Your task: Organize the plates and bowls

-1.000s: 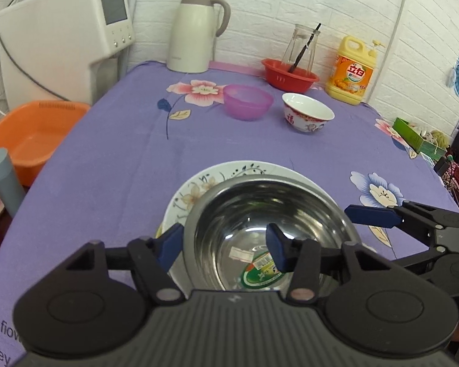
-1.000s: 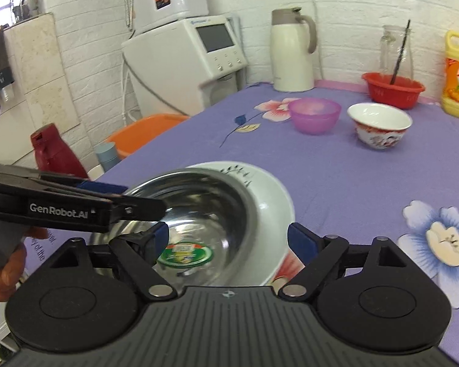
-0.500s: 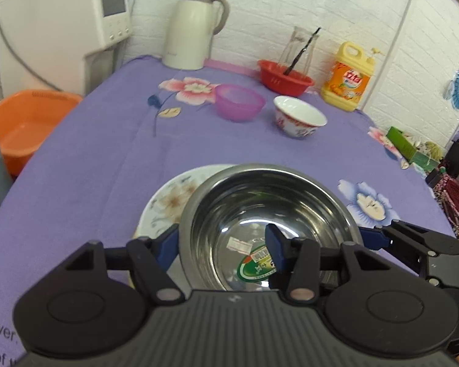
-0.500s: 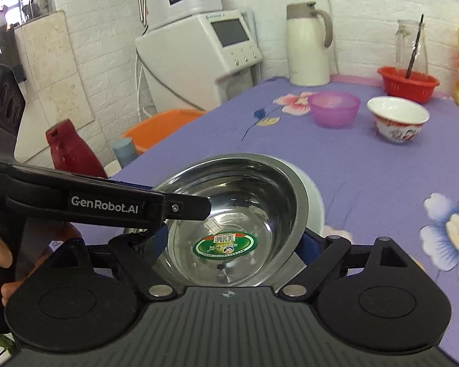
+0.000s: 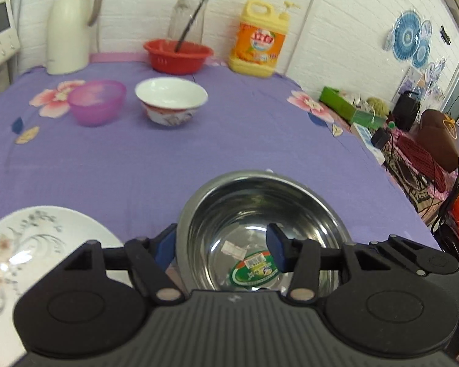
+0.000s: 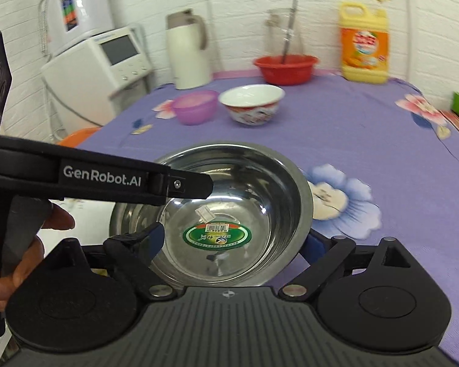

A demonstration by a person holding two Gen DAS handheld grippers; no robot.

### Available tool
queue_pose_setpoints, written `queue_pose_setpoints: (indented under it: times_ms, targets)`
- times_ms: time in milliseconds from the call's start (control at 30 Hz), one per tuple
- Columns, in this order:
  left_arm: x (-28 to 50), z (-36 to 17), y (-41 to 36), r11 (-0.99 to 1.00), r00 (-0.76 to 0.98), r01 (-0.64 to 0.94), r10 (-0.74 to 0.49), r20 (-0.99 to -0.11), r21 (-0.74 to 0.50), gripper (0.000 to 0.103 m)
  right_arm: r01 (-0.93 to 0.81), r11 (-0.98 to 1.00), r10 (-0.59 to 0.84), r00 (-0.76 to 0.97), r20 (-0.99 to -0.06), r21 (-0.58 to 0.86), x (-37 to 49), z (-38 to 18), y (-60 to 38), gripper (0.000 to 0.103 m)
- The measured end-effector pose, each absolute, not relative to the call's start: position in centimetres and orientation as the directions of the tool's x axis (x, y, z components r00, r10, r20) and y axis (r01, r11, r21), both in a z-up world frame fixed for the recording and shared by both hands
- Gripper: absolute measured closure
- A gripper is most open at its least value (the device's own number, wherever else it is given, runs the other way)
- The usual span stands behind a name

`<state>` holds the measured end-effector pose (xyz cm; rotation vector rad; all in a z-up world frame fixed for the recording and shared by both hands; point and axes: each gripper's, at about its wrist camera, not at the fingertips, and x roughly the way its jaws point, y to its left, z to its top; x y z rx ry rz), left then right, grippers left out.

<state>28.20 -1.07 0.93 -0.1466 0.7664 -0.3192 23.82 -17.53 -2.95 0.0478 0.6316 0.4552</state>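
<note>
Steel bowl (image 5: 260, 214) moved off plate (image 5: 30, 244) | plate: left view only

Bare purple cloth (image 5: 229, 140) lies open ahead; purple bowl (image 5: 96, 101) and white bowl (image 5: 171, 100) stand beyond.

- "GenRobot.AI" stands in white letters on the black side of the left gripper's (image 6: 180, 211) finger, seen in the right wrist view.
- A green oval sticker (image 6: 217, 235) with a barcode lies on the inner bottom of the steel bowl (image 6: 278, 183); its characters are too small to read.
- The yellow detergent jug (image 5: 261, 41), at the far edge of the purple tablecloth (image 5: 229, 140), carries an orange label with large characters, blurred and not readable.
- The white appliance (image 6: 65, 9) by the wall has a coloured panel; its print cannot be read.
</note>
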Motion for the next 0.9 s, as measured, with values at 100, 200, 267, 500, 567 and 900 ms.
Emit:
queue_pose_setpoints:
  times_ms: [100,200,267,500,567,900]
  targets:
    - [29.1,-0.1,-1.9,0.942,0.653,0.226,-0.334,-0.679,-0.246,0.054,-0.375,0.903,0.424,0.698,-0.577,0.209,24.7,-3.9,-18.7,0.000]
    - [29.4,-0.8,-2.1,0.945,0.642,0.227,-0.326,-0.694,-0.234,0.053,-0.378,0.897,0.436,0.676,-0.594,0.227,25.2,-4.8,-19.2,0.000]
    - [29.4,-1.0,-2.0,0.945,0.635,0.225,-0.328,-0.699,-0.238,0.051,-0.393,0.885,0.459,0.658,-0.597,0.248,25.4,-5.3,-19.3,0.000]
    - [28.6,0.6,-0.8,0.959,0.687,0.192,-0.284,-0.669,-0.209,0.032,-0.364,0.905,0.422,0.697,-0.580,0.221,24.5,-4.3,-21.2,0.000]
    - [28.5,1.3,-0.3,0.959,0.702,0.194,-0.284,-0.653,-0.209,0.031,-0.336,0.918,0.396,0.729,-0.559,0.211,24.3,-3.4,-22.4,0.000]
    - [30.4,3.1,0.8,0.967,0.733,0.181,-0.254,-0.631,-0.178,0.031,-0.357,0.927,0.363,0.784,-0.503,0.114,29.1,1.1,-22.6,0.000]
